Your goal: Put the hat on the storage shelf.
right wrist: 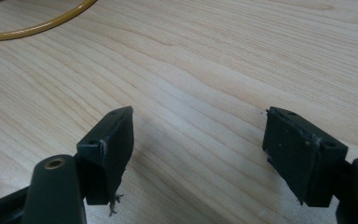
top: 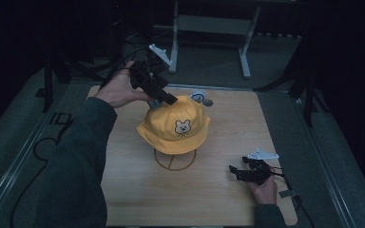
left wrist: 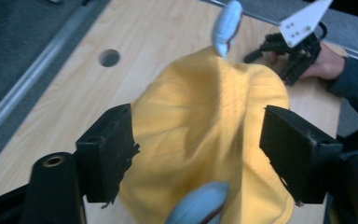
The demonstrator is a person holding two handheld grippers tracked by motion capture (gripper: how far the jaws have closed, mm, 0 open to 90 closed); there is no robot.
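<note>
Nearest my lens in the left gripper view, the left gripper (left wrist: pixel 198 154) stands released, its two black jaws wide apart with the yellow hat (left wrist: pixel 214 135) between them; neither pad presses the cloth. From the high view I read the same left gripper (top: pixel 164 97) at the hat's rear crown, held by my left hand (top: pixel 119 90). The hat (top: pixel 175 126) sits on a stand near the middle of the wooden table (top: pixel 123 190), its bear patch (top: pixel 182 127) facing me, a detail I cannot see from the left gripper view. That view does show two pale blue ears, one (left wrist: pixel 226 28) standing at the far side of the crown and one (left wrist: pixel 200 203) close under the lens, and a round hole (left wrist: pixel 109 58) in the tabletop.

Right gripper (right wrist: pixel 198 154), in its own view, is likewise released, jaws apart over bare wood grain with nothing between them. A curved piece of the stand's yellow ring (right wrist: pixel 42 23) crosses that view's upper left corner. From the high view I place the right gripper (top: pixel 235 172) low on the table, well apart from the hat, in my right hand (top: pixel 264 190).
</note>
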